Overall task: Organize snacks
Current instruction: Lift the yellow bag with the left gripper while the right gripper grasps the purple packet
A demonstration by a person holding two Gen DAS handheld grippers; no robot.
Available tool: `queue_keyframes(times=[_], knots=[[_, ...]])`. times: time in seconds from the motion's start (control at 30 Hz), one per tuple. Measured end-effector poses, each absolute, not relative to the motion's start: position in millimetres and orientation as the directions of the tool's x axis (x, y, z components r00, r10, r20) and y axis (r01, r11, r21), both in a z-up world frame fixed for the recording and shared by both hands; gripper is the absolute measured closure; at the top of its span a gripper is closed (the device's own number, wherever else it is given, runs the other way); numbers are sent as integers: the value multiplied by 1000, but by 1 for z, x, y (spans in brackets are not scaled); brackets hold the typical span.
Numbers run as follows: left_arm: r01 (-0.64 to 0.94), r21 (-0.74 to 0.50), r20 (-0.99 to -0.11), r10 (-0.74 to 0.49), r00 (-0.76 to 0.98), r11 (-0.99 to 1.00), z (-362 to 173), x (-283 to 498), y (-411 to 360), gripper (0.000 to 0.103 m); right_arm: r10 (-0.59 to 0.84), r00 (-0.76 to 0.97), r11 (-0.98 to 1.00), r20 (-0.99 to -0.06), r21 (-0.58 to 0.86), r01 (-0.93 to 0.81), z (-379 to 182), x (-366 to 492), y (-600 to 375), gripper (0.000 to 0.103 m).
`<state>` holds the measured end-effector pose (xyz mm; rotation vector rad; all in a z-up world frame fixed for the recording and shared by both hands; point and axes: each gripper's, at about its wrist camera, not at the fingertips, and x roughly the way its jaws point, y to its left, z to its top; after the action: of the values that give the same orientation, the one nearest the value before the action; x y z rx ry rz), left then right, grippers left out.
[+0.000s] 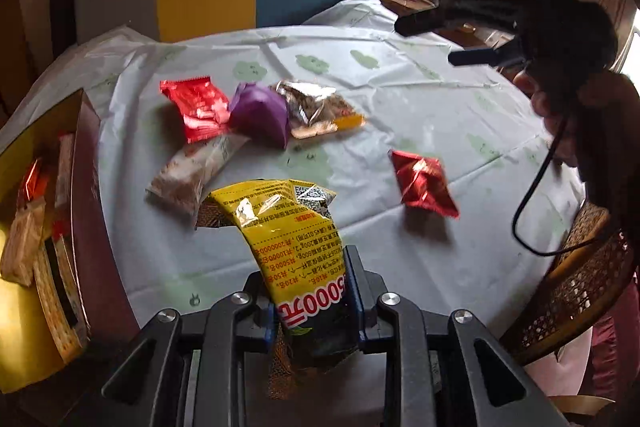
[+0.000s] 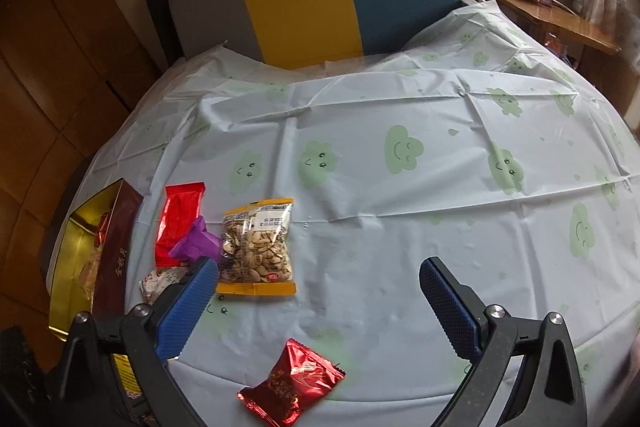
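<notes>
Yellow snack bag [image 1: 296,247] clamped in left tongs [image 1: 314,301]; right tongs [image 2: 320,307] apart, seemingly empty.

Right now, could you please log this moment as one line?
left gripper: shut on yellow packet | right gripper: open, empty | box: left

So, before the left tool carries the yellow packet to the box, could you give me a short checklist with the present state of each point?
1. Left tool shut on the yellow packet: ok.
2. Packet lifted off the tablecloth: cannot tell.
3. Box open, with room inside: ok, some snacks already lie in it.
4. Right tool out of the way: ok, open and empty above the cloth.
5. Dark red packet apart from the other snacks: ok.
6. All snacks put away: not ok, several remain on the cloth.
</notes>
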<state>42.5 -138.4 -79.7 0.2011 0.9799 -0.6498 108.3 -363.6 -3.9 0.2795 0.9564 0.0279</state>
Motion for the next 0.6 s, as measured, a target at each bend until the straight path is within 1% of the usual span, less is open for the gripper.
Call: queue_keyframes(times=[0.07,0.1,0.13,0.17,0.2,0.27,0.3,0.33,0.53,0.57,0.6], knots=[[569,-168,-796,-451,404,805,-88,43,-129,76,155,570,977,-807,211,33,-5,109,-348,17],[560,-191,-790,-465,400,806,-90,45,-125,76,157,563,982,-811,188,-3,-7,108,-338,25],[551,-217,-783,-481,395,806,-92,47,-122,76,158,555,985,-817,166,-35,-9,108,-329,37],[543,-248,-772,-503,390,802,-96,49,-118,76,154,546,988,-824,140,-67,-11,108,-319,43],[534,-274,-761,-520,388,800,-97,50,-115,76,155,534,988,-831,119,-101,-15,107,-311,52],[540,-283,-747,-535,394,793,-97,49,-113,76,161,504,983,-848,89,-163,-23,106,-295,58],[546,-272,-745,-533,401,792,-97,48,-114,75,166,492,978,-855,81,-190,-27,105,-287,64],[547,-267,-743,-531,408,793,-96,47,-115,75,176,481,974,-859,81,-211,-29,105,-281,66],[547,-290,-720,-555,415,785,-98,46,-112,75,192,428,948,-883,54,-314,-37,117,-245,66],[548,-294,-718,-560,414,783,-99,46,-111,75,194,426,944,-884,49,-327,-36,123,-240,65],[547,-302,-714,-566,413,780,-99,47,-110,75,200,418,939,-886,52,-340,-35,130,-235,61]])
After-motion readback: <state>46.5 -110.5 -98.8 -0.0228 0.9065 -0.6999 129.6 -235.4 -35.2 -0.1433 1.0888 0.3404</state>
